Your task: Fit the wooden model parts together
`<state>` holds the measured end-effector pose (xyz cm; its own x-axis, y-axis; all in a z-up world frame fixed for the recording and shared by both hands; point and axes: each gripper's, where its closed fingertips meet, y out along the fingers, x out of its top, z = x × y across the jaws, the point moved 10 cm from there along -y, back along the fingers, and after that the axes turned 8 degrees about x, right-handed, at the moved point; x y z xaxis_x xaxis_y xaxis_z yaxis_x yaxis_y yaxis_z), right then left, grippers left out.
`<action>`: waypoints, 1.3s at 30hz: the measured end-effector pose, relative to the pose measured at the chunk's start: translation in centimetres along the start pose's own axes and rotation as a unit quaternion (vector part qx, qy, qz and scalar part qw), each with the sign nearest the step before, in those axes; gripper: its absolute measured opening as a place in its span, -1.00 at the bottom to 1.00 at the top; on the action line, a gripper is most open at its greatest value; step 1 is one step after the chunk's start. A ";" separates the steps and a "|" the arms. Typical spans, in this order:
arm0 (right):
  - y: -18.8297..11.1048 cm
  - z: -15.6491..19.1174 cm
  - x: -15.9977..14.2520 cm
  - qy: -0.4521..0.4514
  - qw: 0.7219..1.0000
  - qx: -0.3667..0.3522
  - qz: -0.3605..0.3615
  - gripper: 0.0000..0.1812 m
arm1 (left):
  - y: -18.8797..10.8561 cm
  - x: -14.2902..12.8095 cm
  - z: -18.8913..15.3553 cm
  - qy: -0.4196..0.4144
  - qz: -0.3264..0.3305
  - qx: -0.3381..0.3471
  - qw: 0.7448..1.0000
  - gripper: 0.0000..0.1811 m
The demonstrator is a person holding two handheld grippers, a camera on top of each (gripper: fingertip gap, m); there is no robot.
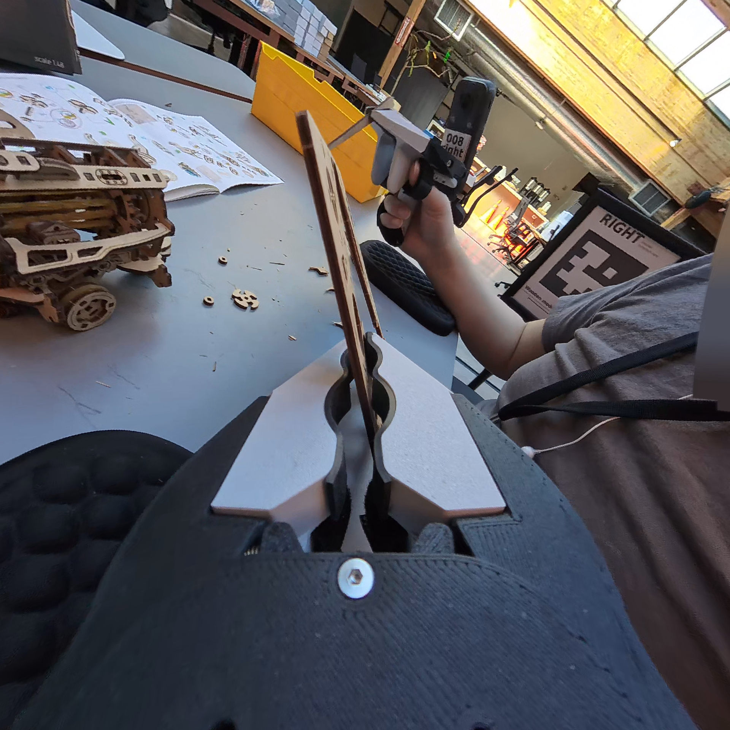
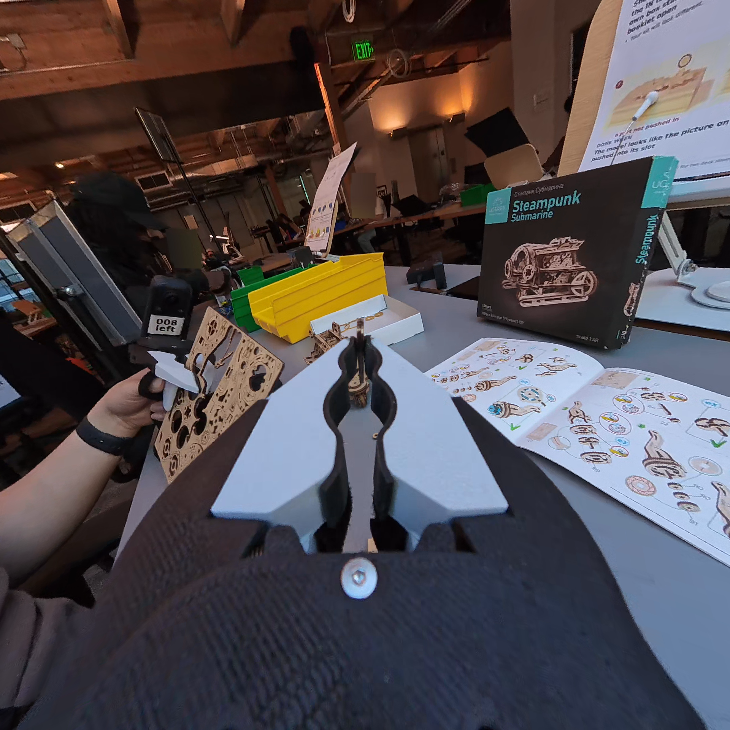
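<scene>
My left gripper [image 1: 360,349] is shut on a flat wooden part sheet [image 1: 335,221], held upright and seen edge-on above the grey table [image 1: 189,355]. In the right wrist view the sheet [image 2: 233,395] shows many cut-out holes, with the left gripper [image 2: 197,383] clamped on its left edge. My right gripper [image 2: 358,345] is shut on a small wooden part [image 2: 358,385] with a round toothed end. In the left wrist view the right gripper [image 1: 373,114] is raised just behind the sheet's top, with the part [image 1: 343,138] sticking out towards it. A partly built wooden model [image 1: 75,237] stands at the left.
An open instruction booklet [image 2: 592,426] lies on the table, with the dark kit box [image 2: 569,253] upright behind it. Yellow bin [image 2: 320,292], green bin [image 2: 245,304], white tray [image 2: 391,320] and a small wooden assembly [image 2: 324,343] sit farther back. Black wrist pads [image 1: 407,284] and loose wooden bits [image 1: 245,299] are near me. About 25 centimetres separates my left fingertips from my right.
</scene>
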<state>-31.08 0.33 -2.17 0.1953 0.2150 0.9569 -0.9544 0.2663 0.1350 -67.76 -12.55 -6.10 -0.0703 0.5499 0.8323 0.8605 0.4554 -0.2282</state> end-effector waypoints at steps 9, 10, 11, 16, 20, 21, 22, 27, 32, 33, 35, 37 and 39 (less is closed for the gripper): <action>-0.8 1.7 1.0 -0.068 0.995 -0.071 -0.025 -0.99 | 0.6 0.6 -0.4 0.013 0.005 0.043 0.999 -0.98; -0.9 1.9 1.1 -0.085 0.992 -0.085 -0.023 -0.99 | 0.6 0.7 -0.5 0.013 0.005 0.044 0.999 -0.98; -1.0 2.1 1.3 -0.100 0.990 -0.095 -0.021 -0.99 | 0.7 0.7 -0.5 0.014 0.004 0.047 0.999 -0.98; -0.6 2.5 1.1 -0.101 0.990 -0.101 -0.002 -0.99 | 0.8 1.0 -0.6 0.012 0.005 0.060 0.998 -0.98; -0.5 2.6 1.0 -0.091 0.991 -0.095 -0.001 -0.99 | 1.0 1.2 -0.5 0.012 0.004 0.066 0.998 -0.98; -0.5 2.6 1.1 -0.091 0.991 -0.094 -0.003 -0.99 | 1.0 1.3 -0.6 0.012 0.003 0.068 0.998 -0.98; -0.5 2.6 1.1 -0.087 0.992 -0.093 -0.006 -0.98 | 1.1 1.3 -0.6 0.013 0.002 0.068 0.998 -0.99; -0.5 2.5 0.9 -0.071 0.994 -0.083 -0.015 -0.99 | 1.3 1.5 -0.5 0.020 0.008 0.062 0.998 -0.98; -0.3 2.6 0.7 -0.075 0.993 -0.085 -0.012 -0.99 | 1.1 1.6 0.2 0.016 0.011 0.054 0.998 -0.99; -0.3 2.6 0.7 -0.078 0.993 -0.087 -0.011 -0.99 | 1.1 1.6 0.4 0.013 0.008 0.053 0.998 -0.98; 0.0 2.5 0.4 -0.083 0.993 -0.089 -0.008 -0.99 | 1.1 1.6 0.6 0.008 0.007 0.050 0.999 -0.98; 0.3 2.5 0.1 -0.082 0.993 -0.081 -0.004 -0.99 | 1.1 1.6 0.7 0.005 0.007 0.048 0.999 -0.98; 0.6 2.4 -0.3 -0.077 0.994 -0.073 0.000 -0.99 | 1.1 1.6 0.7 0.003 0.005 0.047 0.999 -0.98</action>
<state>-32.25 -1.85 -1.70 0.1470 0.0710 0.9866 -0.9090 0.4029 0.1065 -67.26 -10.70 -5.41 -0.0583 0.5517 0.8320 0.8099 0.5134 -0.2837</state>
